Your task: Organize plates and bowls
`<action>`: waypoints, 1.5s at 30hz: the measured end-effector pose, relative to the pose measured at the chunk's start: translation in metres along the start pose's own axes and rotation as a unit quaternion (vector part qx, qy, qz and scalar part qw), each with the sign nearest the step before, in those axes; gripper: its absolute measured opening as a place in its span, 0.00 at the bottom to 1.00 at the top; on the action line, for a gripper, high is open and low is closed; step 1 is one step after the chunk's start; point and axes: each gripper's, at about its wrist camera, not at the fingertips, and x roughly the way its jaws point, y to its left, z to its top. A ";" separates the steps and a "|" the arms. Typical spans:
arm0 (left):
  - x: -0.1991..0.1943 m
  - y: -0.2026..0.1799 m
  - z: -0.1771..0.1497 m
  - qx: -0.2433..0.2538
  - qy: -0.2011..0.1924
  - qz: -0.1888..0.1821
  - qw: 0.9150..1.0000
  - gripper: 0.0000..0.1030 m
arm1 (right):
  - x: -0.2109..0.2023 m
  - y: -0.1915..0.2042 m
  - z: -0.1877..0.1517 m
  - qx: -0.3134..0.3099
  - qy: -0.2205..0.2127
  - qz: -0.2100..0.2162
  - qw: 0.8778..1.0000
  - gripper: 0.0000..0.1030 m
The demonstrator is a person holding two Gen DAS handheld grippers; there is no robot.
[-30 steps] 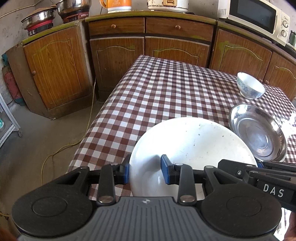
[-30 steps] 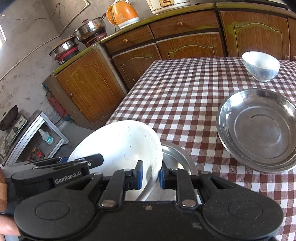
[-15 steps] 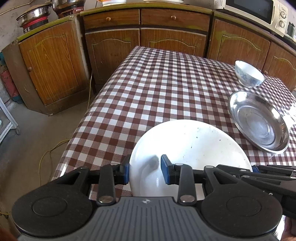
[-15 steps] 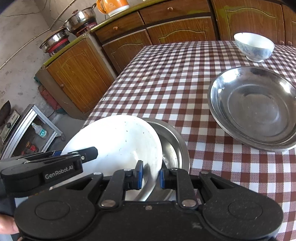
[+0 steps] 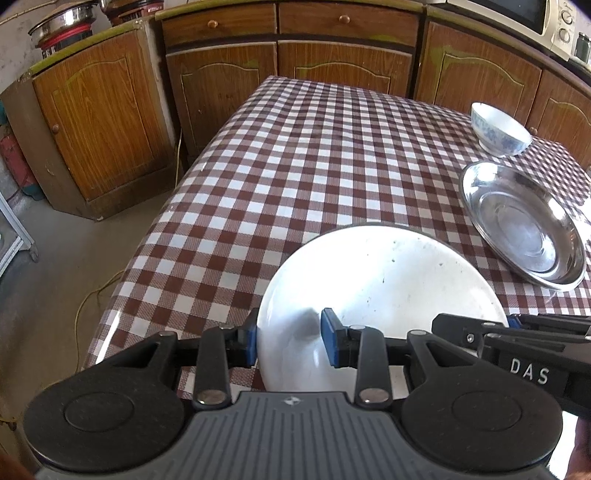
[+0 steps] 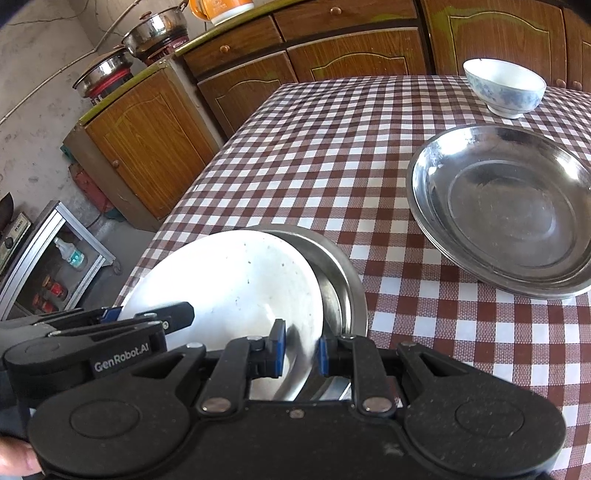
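Overhead, wooden cabinets (image 5: 288,66) run along the far wall of a kitchen, with a microwave (image 5: 517,14) at the right end, steel pots (image 6: 122,59) on red burners at the left and an orange kettle (image 6: 221,7) on the counter; the floor is bare concrete with a yellow cable (image 5: 88,295) trailing across it

Below them a table (image 5: 314,155) carries a glossy brown-and-white checked cloth. Near its right side a large steel plate (image 6: 506,210) lies flat, and beyond that stands a small white bowl with blue pattern (image 6: 504,88), apart from the plate

At the near edge a white plate (image 6: 236,288) sits tilted inside a second steel plate (image 6: 343,280), overhanging its left rim. Both tools pinch this white plate's near rim: the left gripper (image 5: 289,341) has its blue pads closed on the left part of the rim, the right gripper (image 6: 298,350) is clamped on the right part, where white rim and steel rim overlap; whether it also pinches the steel one I cannot tell

Writing: "GenRobot.AI" shows on the left tool's side in the right wrist view, and "DAS" on the right tool in the left wrist view. A fingertip (image 6: 14,461) shows at the lower left corner
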 end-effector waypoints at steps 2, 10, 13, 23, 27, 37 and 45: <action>0.001 0.000 -0.002 -0.002 0.002 -0.001 1.000 0.33 | 0.000 0.000 0.001 -0.001 -0.001 0.000 1.000 0.22; 0.004 0.002 -0.005 -0.007 0.004 -0.001 1.000 0.33 | 0.001 0.005 0.001 -0.031 -0.003 -0.003 1.000 0.28; 0.004 0.002 -0.005 -0.007 0.001 0.000 1.000 0.33 | 0.001 0.009 0.001 -0.051 -0.004 -0.006 0.999 0.34; -0.002 0.006 -0.002 -0.018 -0.009 -0.005 1.000 0.33 | -0.010 0.007 0.004 -0.062 -0.011 0.001 0.998 0.36; -0.008 0.009 0.000 -0.027 -0.015 -0.009 0.999 0.33 | -0.020 0.008 0.002 -0.075 -0.021 -0.002 0.997 0.38; -0.018 0.007 0.003 -0.035 -0.026 -0.022 0.999 0.34 | -0.039 -0.002 0.007 -0.065 -0.047 -0.003 0.997 0.39; -0.029 0.000 0.008 -0.043 -0.039 -0.030 0.998 0.49 | -0.044 0.005 0.004 -0.074 -0.053 -0.001 0.996 0.40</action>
